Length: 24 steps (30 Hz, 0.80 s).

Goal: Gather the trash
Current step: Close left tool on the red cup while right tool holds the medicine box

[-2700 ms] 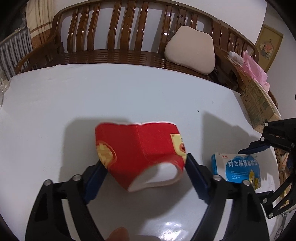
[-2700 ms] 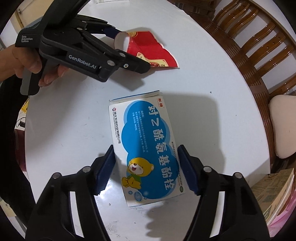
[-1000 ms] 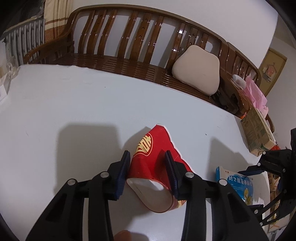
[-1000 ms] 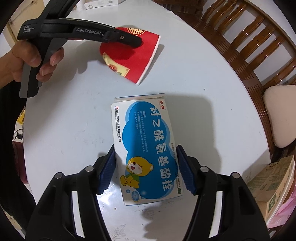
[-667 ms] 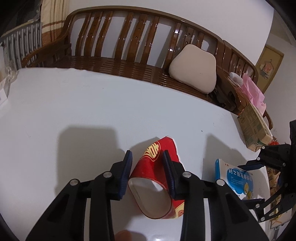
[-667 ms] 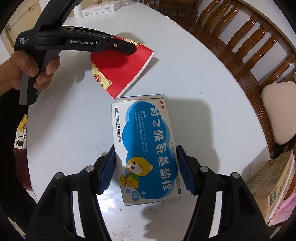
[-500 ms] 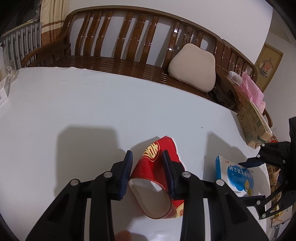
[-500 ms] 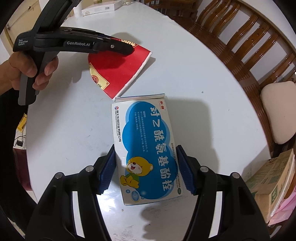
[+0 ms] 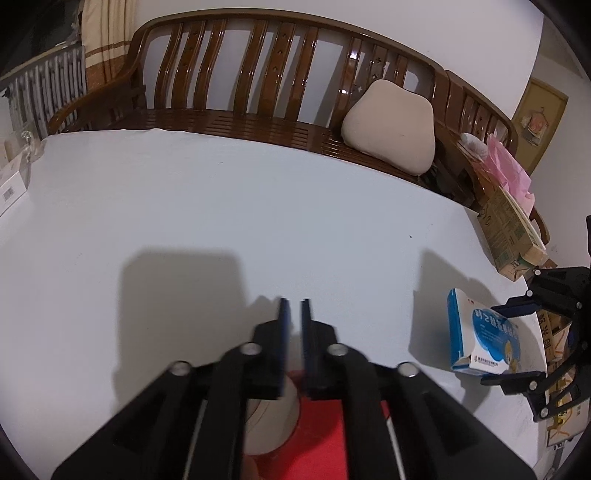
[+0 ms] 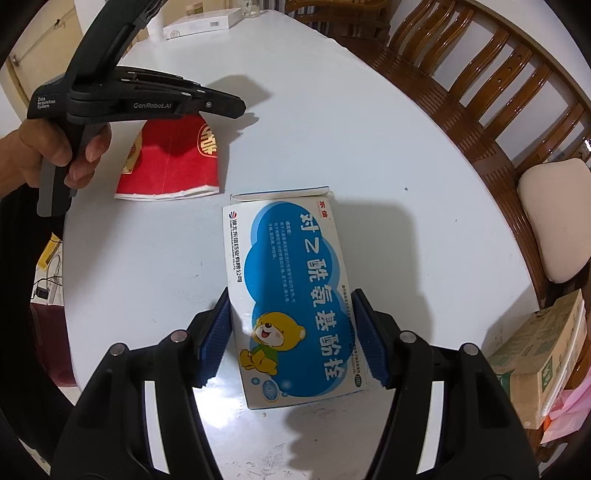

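A crushed red paper cup [image 10: 173,155] lies on the white round table [image 10: 332,110]. In the left wrist view it shows below the fingers [image 9: 325,435]. My left gripper [image 9: 294,317] is shut with nothing between its pads, and hovers above the cup [image 10: 236,107]. My right gripper [image 10: 295,339] is shut on a blue and white medicine box [image 10: 295,291], which also shows at the right of the left wrist view [image 9: 480,336].
A wooden bench [image 9: 258,92] with a beige cushion [image 9: 388,133] curves behind the table. A cardboard carton [image 10: 543,354] and a pink bag [image 9: 509,173] stand at the right. A white flat box [image 10: 203,22] lies at the table's far edge.
The left gripper has let the red cup slip out and closed fully; the cup now lies on the table beneath it. The right gripper still holds the box.
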Each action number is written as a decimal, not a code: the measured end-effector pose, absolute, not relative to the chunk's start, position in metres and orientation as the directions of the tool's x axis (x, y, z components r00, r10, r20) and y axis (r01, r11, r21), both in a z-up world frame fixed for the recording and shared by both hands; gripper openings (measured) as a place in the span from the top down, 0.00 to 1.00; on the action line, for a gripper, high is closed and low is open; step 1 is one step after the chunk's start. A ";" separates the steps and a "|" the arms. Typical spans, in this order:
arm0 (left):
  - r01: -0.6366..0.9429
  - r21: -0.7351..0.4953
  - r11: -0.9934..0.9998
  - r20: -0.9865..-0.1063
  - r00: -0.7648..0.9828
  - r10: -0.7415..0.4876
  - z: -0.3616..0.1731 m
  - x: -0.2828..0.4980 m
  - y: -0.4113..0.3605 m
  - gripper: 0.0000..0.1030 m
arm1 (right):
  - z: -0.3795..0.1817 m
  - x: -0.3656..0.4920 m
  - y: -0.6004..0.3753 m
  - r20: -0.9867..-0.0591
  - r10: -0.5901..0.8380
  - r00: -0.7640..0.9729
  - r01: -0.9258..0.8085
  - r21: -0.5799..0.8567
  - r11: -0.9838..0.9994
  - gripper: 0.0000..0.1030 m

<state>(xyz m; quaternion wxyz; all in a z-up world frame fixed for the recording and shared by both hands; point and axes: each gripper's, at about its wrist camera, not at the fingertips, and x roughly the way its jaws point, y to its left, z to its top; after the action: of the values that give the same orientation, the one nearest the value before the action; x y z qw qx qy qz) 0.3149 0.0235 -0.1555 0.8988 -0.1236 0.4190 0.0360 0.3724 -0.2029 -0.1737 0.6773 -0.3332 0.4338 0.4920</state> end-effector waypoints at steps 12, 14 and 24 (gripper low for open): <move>-0.084 -0.087 0.993 -0.818 0.575 -0.023 -0.140 0.282 0.033 0.08 | -0.165 0.373 -0.199 -0.916 0.373 0.145 -0.949 -0.021 0.315 0.41; -0.079 -0.093 0.993 -0.824 0.566 -0.032 -0.144 0.280 0.033 0.08 | -0.163 0.370 -0.198 -0.916 0.374 0.145 -0.949 -0.021 0.316 0.41; -0.076 -0.138 0.988 -0.841 0.536 -0.076 -0.171 0.282 0.031 0.08 | -0.164 0.367 -0.191 -0.920 0.363 0.147 -0.944 -0.020 0.330 0.41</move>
<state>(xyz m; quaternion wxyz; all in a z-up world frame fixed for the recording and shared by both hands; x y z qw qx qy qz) 0.2818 0.0313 -0.1708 0.8729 -0.0789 0.4815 -0.0001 0.3672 -0.1908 -0.1638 0.6833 -0.3262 0.4451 0.4782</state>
